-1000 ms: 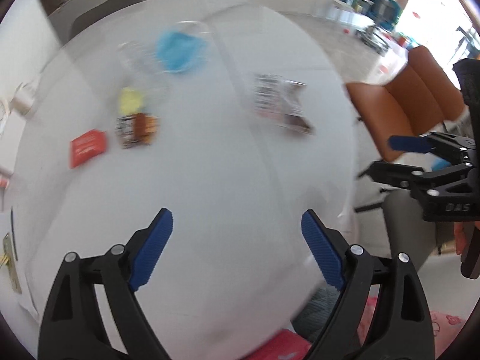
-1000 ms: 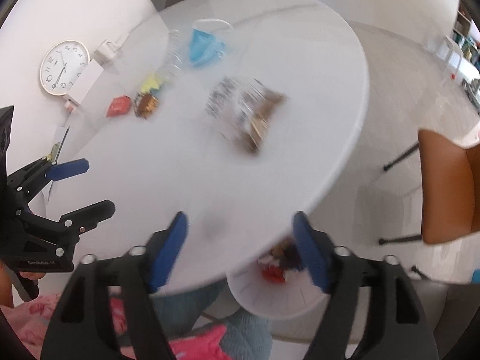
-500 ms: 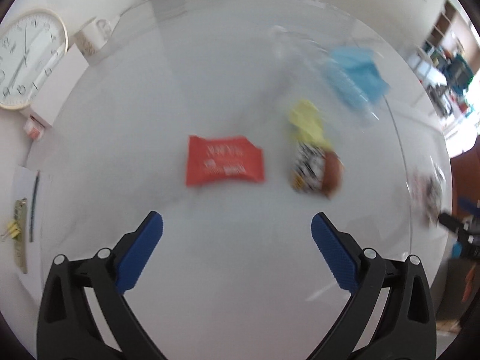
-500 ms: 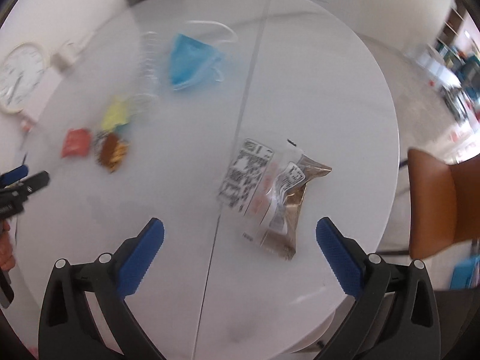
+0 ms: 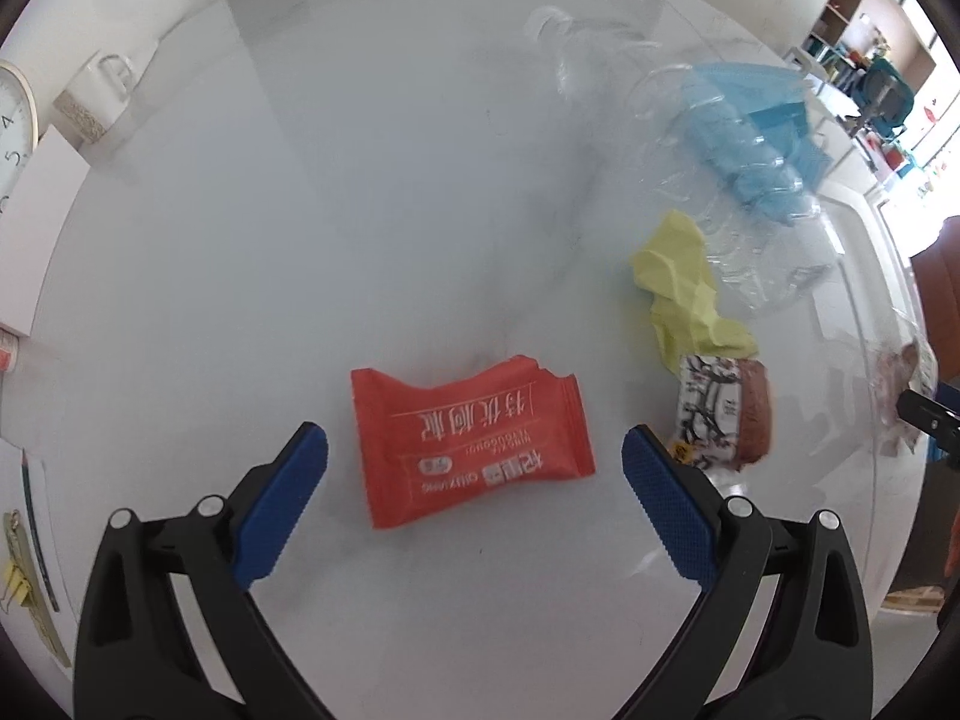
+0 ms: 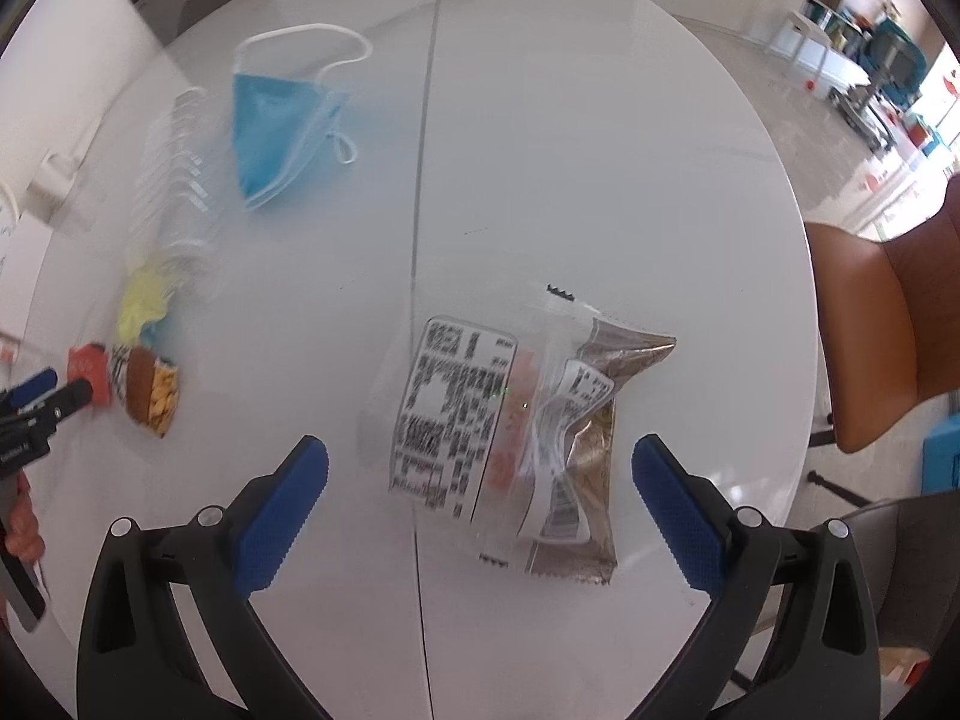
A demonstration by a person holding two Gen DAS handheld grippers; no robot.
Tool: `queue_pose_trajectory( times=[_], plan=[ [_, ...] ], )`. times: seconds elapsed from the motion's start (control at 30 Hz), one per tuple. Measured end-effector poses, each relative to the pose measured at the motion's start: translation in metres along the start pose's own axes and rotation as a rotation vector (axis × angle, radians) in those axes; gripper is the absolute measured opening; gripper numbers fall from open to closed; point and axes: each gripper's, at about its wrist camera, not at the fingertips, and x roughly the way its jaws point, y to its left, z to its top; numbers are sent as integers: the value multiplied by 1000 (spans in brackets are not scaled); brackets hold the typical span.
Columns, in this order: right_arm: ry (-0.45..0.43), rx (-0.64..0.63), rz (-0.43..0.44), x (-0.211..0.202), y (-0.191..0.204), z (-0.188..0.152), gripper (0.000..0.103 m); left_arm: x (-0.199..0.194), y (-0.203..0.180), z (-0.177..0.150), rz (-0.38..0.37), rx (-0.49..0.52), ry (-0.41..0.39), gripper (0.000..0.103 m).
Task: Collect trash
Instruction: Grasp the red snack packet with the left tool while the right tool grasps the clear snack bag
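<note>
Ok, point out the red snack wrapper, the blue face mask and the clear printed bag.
Red snack wrapper (image 5: 474,441), left wrist view, centre of its printed face.
Blue face mask (image 6: 276,132), right wrist view, middle of the pleated fabric.
Clear printed bag (image 6: 456,414), right wrist view, on its printed label.

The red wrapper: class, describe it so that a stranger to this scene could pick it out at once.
On the round white table, look at the bare stretch apart from the clutter of yellow crumpled paper and blue face mask. There lies the red wrapper, flat: the only plain red packet, printed with white characters.
</note>
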Motion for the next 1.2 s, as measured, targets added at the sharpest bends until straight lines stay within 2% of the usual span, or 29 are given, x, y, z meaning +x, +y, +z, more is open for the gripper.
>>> queue_pose_trajectory(
  times=[0.07,0.1,0.13,0.17,0.2,0.27,0.37,0.43,0.5,0.57,0.77,1.07,1.2],
  plan=[
    [1,0,-16,5,-2,3,101,9,-3,3,13,-12,26,78],
    [3,-2,-21,7,-2,3,101,12,-3,3,23,-17,36,78],
    [4,-5,-22,9,-1,4,100,15,-4,4,32,-26,33,73],
    [10,-10,-25,9,-3,5,93,15,-4,4,28,-39,26,67],
    [13,-14,-23,10,-3,5,82,14,-3,5,24,-50,22,61],
    [15,-24,-20,12,-3,5,75,11,-4,7,27,-62,11,37],
    [0,-52,-23,10,-4,4,68,10,-10,11,21,-67,12,22],
    [-8,-61,-15,8,-5,3,63,12,-4,14,13,-69,11,20],
    [-10,-69,-1,7,-7,5,51,10,3,14,-8,-79,1,20],
    [-8,-66,15,7,-9,5,47,7,10,14,-40,-88,-15,19],
    [-23,-56,75,0,-20,5,42,-12,27,11,-105,-80,-64,19],
    [-53,-82,117,-28,-23,0,41,-57,6,-12,-80,-16,-101,19],
    [-68,-103,129,-51,-24,-14,41,-72,-18,-28,-61,30,-81,19]
  ],
)
